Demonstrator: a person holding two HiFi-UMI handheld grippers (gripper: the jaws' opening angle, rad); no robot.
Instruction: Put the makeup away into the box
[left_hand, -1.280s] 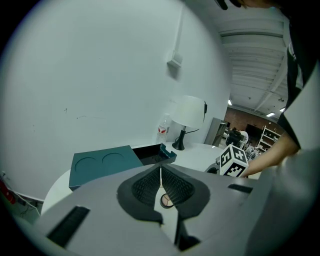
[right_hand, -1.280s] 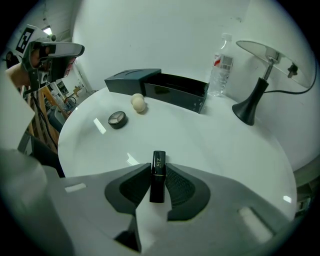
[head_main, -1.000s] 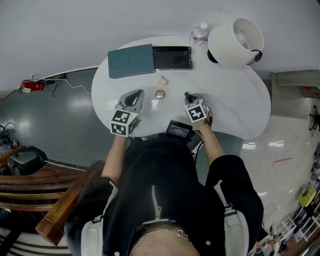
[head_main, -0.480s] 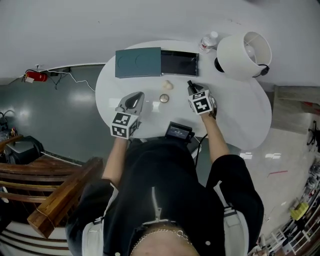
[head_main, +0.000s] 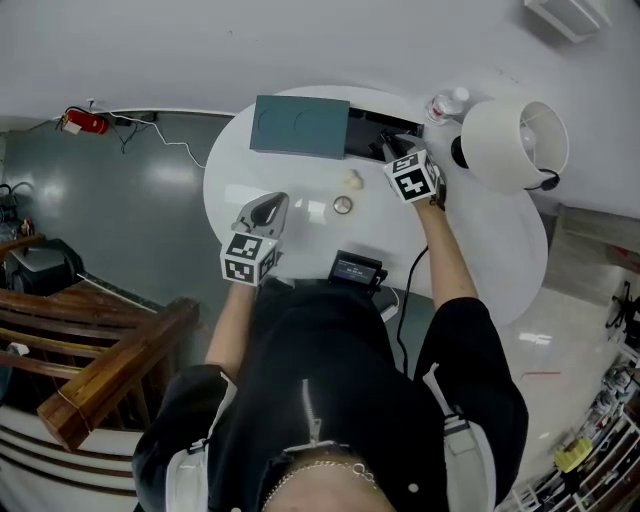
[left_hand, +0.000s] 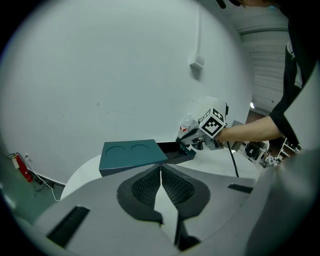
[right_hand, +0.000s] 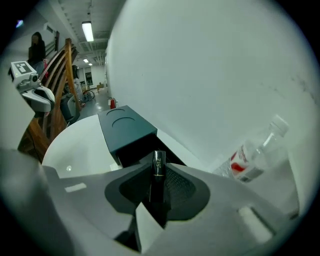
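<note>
My right gripper (head_main: 393, 150) is shut on a black makeup tube (right_hand: 158, 159), whose tip sticks out past the pads. It hangs at the near edge of the open dark box (head_main: 376, 128) (right_hand: 146, 150). The teal lid (head_main: 300, 127) (right_hand: 125, 127) lies just left of the box. My left gripper (head_main: 263, 212) (left_hand: 161, 176) hovers over the table's left front, shut with nothing in it. A small beige piece (head_main: 352, 180) and a round compact (head_main: 343, 206) lie on the white table (head_main: 470, 235) between the grippers. From the left gripper view I see the right gripper (left_hand: 194, 140) at the box (left_hand: 176, 152).
A white lamp (head_main: 512, 143) stands at the table's right rear, with a water bottle (head_main: 445, 103) (right_hand: 252, 157) beside the box. A black device (head_main: 357, 268) sits at the table's front edge. Wooden railings (head_main: 90, 400) lie left of the table.
My right gripper has carried the black tube away from me and up, from the table's middle to the open box. The left gripper has shifted a little.
</note>
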